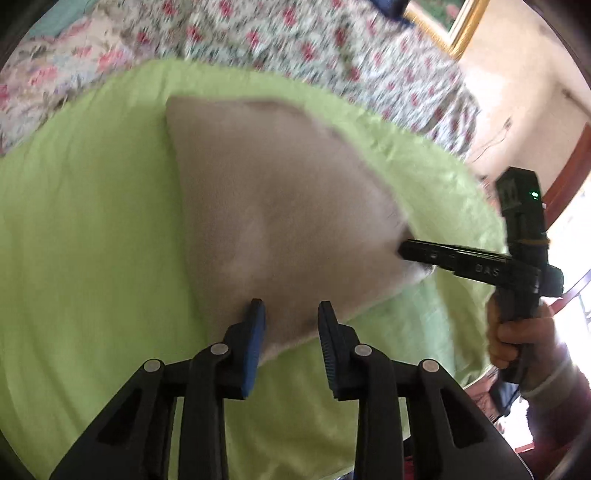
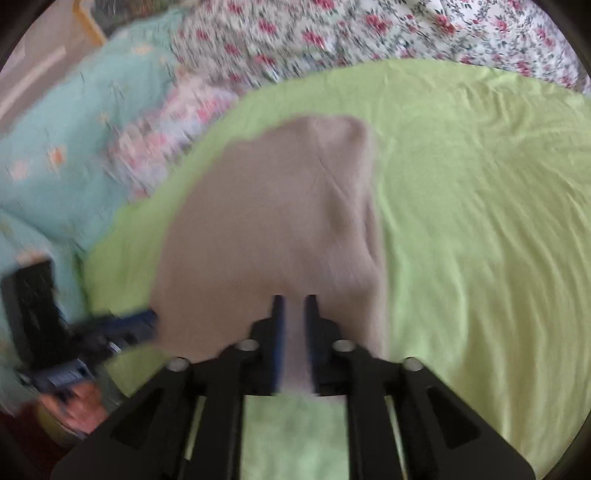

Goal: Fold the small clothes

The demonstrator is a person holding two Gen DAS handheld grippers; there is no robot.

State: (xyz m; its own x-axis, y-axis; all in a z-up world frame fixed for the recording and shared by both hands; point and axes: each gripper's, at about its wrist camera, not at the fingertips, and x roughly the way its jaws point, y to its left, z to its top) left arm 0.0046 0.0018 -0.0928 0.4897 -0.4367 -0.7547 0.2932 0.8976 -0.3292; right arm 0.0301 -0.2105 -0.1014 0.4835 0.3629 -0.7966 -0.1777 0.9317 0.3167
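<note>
where floral quilt borders green sheet.

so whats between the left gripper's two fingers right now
In the left wrist view the left gripper stands open, and the near edge of the beige cloth lies in the gap.

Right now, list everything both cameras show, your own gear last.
beige garment: one, beige, lying on the green sheet, near edge at both grippers
green sheet: one, lime green, spread under the garment
floral bedspread: one, white with pink flowers, beyond the sheet
aqua quilt: one, pale aqua, left of the sheet in the right wrist view
gold picture frame: one, gold, far corner, partly seen
left gripper: one, black with blue pads, open over the garment's edge
right gripper: one, black, shut on the garment's edge
</note>
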